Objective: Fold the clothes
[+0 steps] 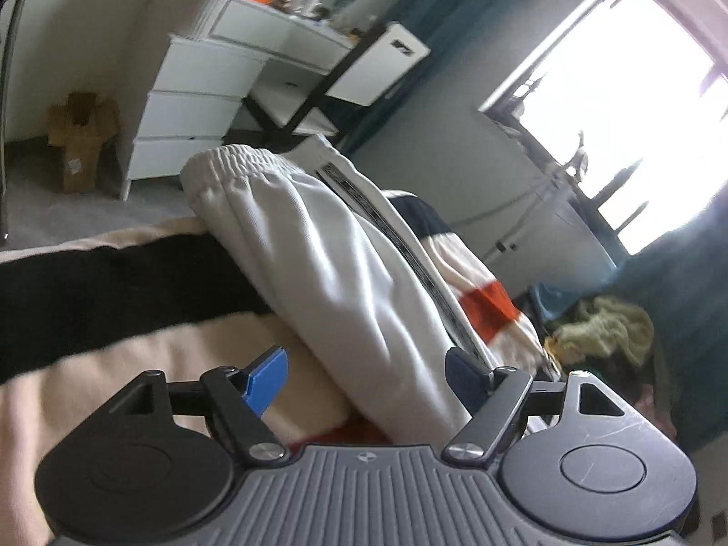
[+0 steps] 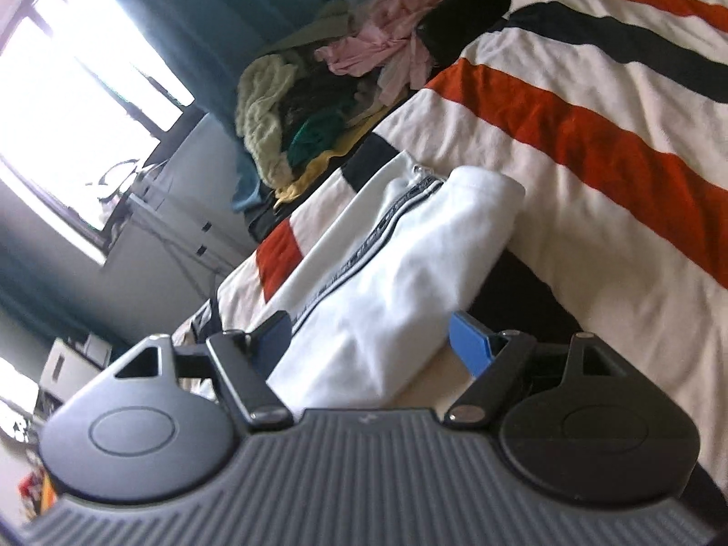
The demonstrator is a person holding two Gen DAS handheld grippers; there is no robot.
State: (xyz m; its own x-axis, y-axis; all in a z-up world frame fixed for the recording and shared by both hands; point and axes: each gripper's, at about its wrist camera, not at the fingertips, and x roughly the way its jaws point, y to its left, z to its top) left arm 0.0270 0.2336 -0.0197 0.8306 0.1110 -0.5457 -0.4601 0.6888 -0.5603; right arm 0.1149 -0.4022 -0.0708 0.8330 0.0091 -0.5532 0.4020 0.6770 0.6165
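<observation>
White track pants [image 1: 327,264] with a black side stripe and an elastic waistband lie folded on the striped bedspread [image 1: 113,282]. My left gripper [image 1: 368,373] is open, its fingers either side of the near end of the pants. The same pants [image 2: 386,282] show in the right wrist view, lying on the bedspread [image 2: 591,136]. My right gripper [image 2: 373,336] is open, its fingers spread around the near end of the pants without clamping them.
A pile of unfolded clothes [image 2: 327,104] lies at the far edge of the bed, also seen in the left wrist view [image 1: 600,332]. A white drawer unit [image 1: 191,104] and a chair [image 1: 346,77] stand beyond the bed. A bright window [image 1: 614,104] is on the right.
</observation>
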